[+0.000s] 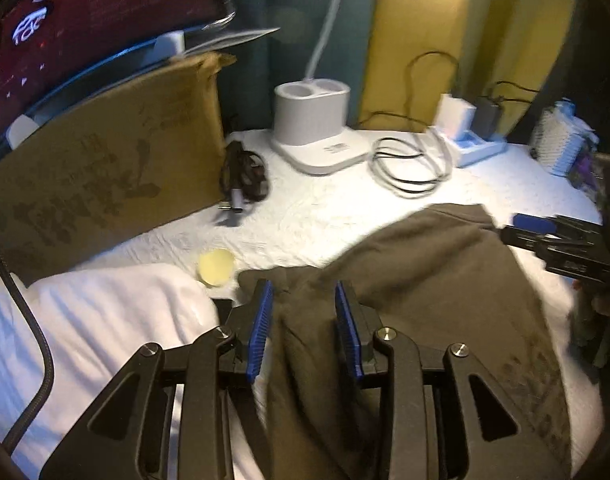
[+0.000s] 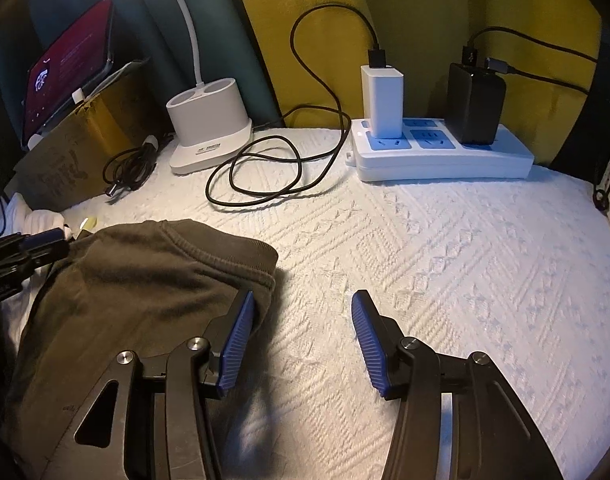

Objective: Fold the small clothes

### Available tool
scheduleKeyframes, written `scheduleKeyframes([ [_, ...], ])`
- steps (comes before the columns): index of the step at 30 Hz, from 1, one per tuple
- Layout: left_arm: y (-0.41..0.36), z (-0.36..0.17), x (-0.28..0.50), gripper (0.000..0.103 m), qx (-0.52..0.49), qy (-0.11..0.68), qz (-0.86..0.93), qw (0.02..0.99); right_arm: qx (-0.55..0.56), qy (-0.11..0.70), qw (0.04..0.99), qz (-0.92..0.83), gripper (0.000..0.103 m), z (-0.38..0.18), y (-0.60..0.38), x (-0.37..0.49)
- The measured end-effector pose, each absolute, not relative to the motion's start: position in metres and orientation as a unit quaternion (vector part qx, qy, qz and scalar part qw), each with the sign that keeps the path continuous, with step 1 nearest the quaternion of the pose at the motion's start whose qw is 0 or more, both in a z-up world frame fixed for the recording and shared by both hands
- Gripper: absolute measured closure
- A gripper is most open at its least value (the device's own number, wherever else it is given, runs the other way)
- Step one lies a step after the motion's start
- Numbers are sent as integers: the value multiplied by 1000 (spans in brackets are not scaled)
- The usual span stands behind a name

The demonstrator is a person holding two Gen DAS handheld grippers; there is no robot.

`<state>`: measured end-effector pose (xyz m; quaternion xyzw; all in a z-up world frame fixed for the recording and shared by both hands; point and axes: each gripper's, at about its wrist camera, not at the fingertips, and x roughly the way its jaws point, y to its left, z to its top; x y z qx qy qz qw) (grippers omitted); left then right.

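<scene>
On white quilt (image 2: 425, 248): olive garment (image 2: 145, 280) folded, rumpled; left gripper (image 1: 304, 308), right gripper (image 2: 301, 320) jaws apart, empty.

Garment (image 2: 145, 280): dull olive-brown, plain, ribbed band at one edge. Bed cover (image 2: 445, 260): white, woven diamond and zigzag pattern. Gripper pads (image 2: 237, 344): blue, ridged; gripper frames black. Cardboard box (image 1: 105, 176): brown with dark printed characters. Lamp base (image 1: 311, 120): pale grey-white. Power strip (image 2: 445, 160): white with blue sockets. Cushion (image 2: 425, 12): mustard yellow. Cable (image 2: 265, 176): black.
</scene>
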<state>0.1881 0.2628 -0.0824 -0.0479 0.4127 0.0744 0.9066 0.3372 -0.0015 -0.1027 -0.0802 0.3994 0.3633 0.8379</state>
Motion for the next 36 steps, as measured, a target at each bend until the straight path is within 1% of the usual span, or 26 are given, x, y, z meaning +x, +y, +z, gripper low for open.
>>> scheduleKeyframes([
  [6,227,-77,167,70,-35,410,47,910,-83,395,840,362,50,-100,-9,322],
  [13,197,-92,139,70,-27,427,41,903,-83,395,834,377,50,-96,-18,296],
  [18,193,-104,125,70,-12,446,76,892,-88,391,832,384,50,-94,-23,274],
  [23,196,-110,111,70,-7,448,95,889,-98,396,826,389,50,-101,-27,253],
  [36,184,-98,79,68,-13,427,108,898,-113,401,816,400,50,-113,-43,212],
])
